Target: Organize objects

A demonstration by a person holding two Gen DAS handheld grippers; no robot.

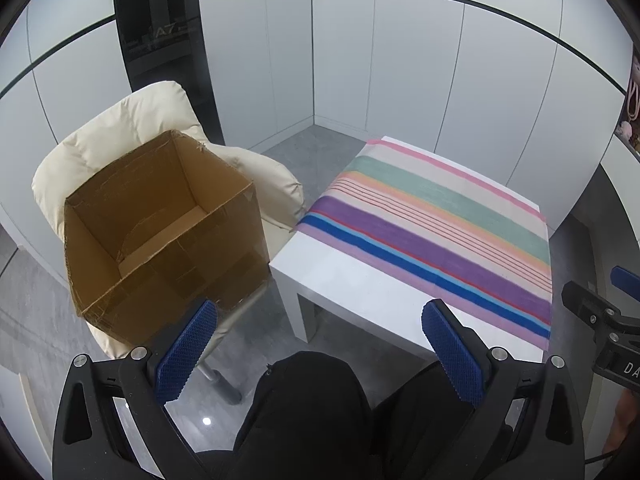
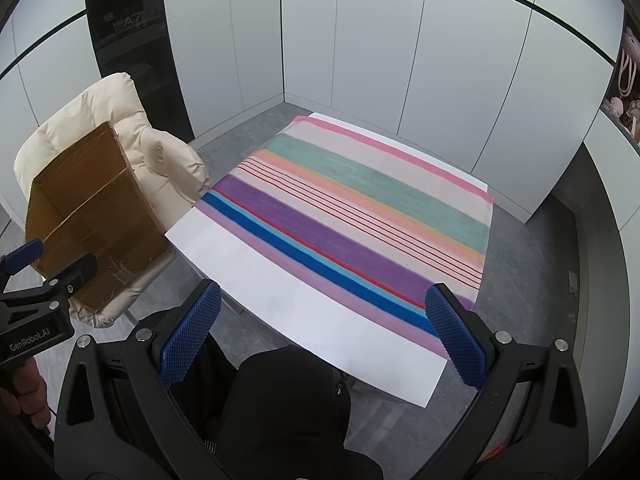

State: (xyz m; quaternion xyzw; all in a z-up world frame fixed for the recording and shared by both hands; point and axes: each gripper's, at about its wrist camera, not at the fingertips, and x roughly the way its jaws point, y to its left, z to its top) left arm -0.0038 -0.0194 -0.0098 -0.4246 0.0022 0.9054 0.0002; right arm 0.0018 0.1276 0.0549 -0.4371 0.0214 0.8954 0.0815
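Observation:
An open cardboard box [image 1: 160,232] stands on a cream padded chair [image 1: 120,128] to the left of a white table [image 1: 344,280]. Nothing shows inside the box. A striped cloth [image 1: 432,220] covers most of the tabletop, and no loose object lies on it. My left gripper [image 1: 320,312] is open and holds nothing, hovering over the gap between the box and the table's near corner. My right gripper [image 2: 324,292] is open too and holds nothing, above the table's near edge [image 2: 304,320]. The box [image 2: 92,216] sits at the left of the right wrist view.
A person's dark-clothed lap [image 1: 312,408] fills the bottom of both views. White panel walls [image 2: 360,40] enclose the corner behind the table. A shelf with pink plush toys [image 2: 628,92] is at the far right. Grey floor [image 2: 528,280] runs around the table.

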